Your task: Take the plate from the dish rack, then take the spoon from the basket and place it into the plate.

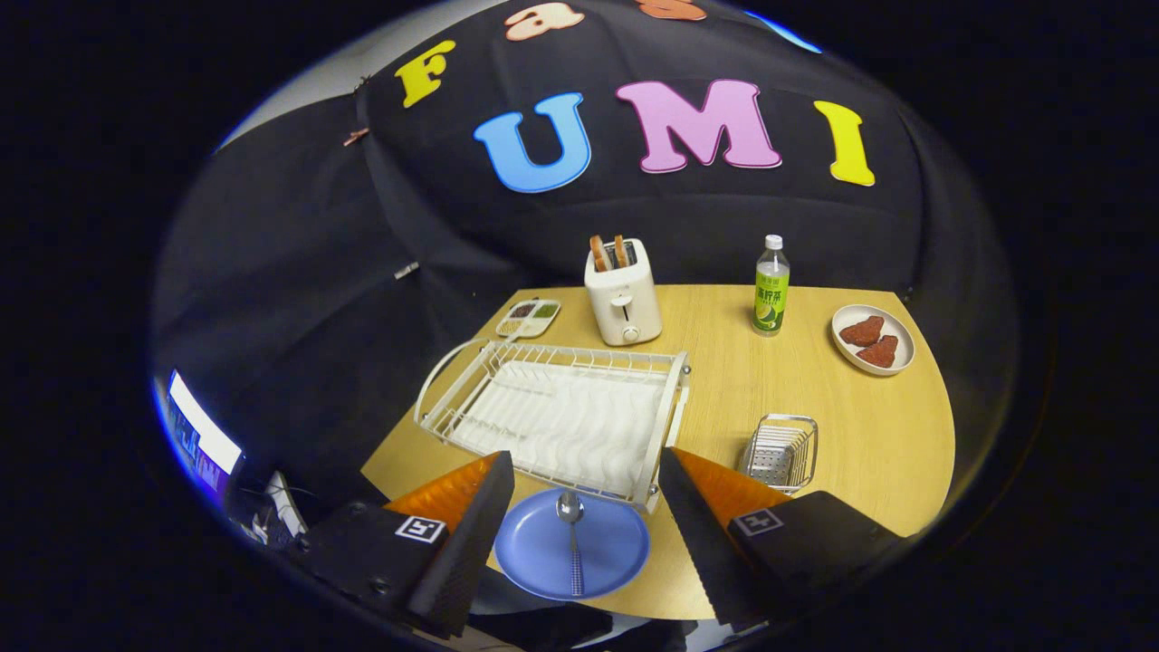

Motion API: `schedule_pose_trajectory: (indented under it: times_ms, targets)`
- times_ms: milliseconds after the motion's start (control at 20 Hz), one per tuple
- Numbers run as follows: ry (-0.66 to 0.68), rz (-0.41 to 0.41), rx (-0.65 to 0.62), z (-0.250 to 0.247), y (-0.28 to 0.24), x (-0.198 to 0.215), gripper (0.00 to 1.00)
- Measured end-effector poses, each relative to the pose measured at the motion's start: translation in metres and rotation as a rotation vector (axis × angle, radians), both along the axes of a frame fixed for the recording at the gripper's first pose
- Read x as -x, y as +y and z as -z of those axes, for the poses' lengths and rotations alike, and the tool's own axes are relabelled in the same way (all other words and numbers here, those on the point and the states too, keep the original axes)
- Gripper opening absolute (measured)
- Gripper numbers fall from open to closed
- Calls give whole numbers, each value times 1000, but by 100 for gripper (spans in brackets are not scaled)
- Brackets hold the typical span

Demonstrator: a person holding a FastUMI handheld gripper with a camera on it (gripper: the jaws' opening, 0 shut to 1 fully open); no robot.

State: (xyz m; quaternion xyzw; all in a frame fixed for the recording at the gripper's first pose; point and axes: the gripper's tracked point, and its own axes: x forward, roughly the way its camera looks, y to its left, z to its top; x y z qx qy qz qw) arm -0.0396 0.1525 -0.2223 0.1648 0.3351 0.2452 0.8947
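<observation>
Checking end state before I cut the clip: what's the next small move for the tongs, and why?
Probably just back the tongs straight away and stop. They are open, holding nothing. The spoon already lies in the blue plate on the table between the fingers; the dish rack and the basket hold nothing.

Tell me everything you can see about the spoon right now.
The spoon looks like shiny metal, with a small rounded bowl and a thin straight handle whose lower part appears patterned or textured. It lies flat across the middle of the blue plate, bowl end toward the white dish rack. It sits between the fingers of the open claw, which do not touch it. Only the plate touches it.
</observation>
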Motion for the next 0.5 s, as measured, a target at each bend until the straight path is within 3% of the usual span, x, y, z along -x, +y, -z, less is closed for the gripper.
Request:
schedule_pose_trajectory:
  times_ms: [100, 300, 500]
  targets:
    - [10, 50, -36, -4, -12, -5, 98]
    - [-5, 96, 6, -3, -34, -12, 99]
    - [-140, 126, 71, -40, -49, -14, 98]
